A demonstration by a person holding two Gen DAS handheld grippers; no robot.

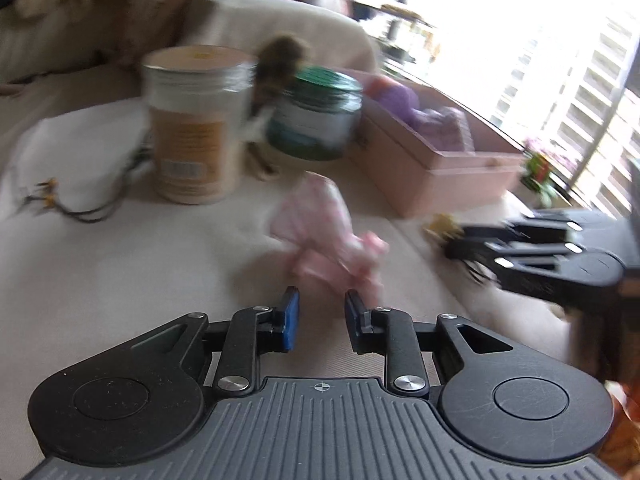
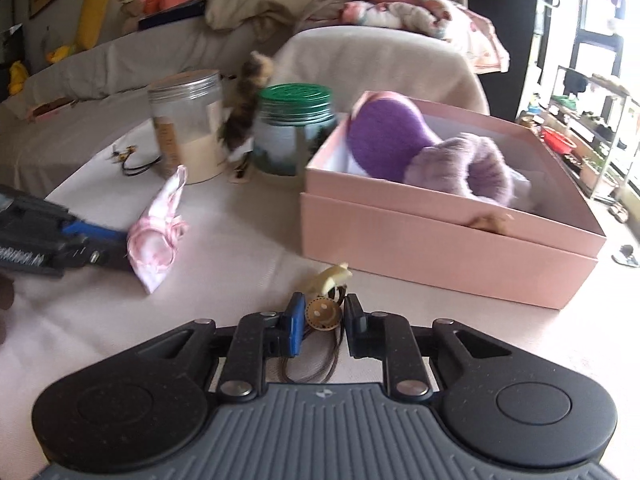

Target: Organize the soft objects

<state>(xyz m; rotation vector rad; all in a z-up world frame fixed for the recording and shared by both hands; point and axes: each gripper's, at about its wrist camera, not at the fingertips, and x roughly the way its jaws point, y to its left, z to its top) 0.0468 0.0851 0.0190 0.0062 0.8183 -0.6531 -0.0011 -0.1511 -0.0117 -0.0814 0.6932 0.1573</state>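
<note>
A pink-and-white cloth pouch [image 1: 328, 232] lies on the pale table just ahead of my left gripper [image 1: 320, 304], which is open and empty. The pouch also shows in the right wrist view [image 2: 158, 228], with the left gripper's fingers [image 2: 92, 236] close against its left side. My right gripper [image 2: 322, 312] is open around a small brown smiley-face hair tie [image 2: 322, 314] with a yellowish charm [image 2: 332, 274]. A pink box [image 2: 440, 256] holds purple plush items [image 2: 452, 160]; it also shows in the left wrist view [image 1: 440, 172].
A clear jar with a silver lid [image 2: 188, 128] and a green-lidded jar [image 2: 294, 128] stand behind, with a brown furry toy [image 2: 246, 104] between them. A white drawstring bag [image 1: 76, 160] lies at the left. A covered sofa with blankets is behind.
</note>
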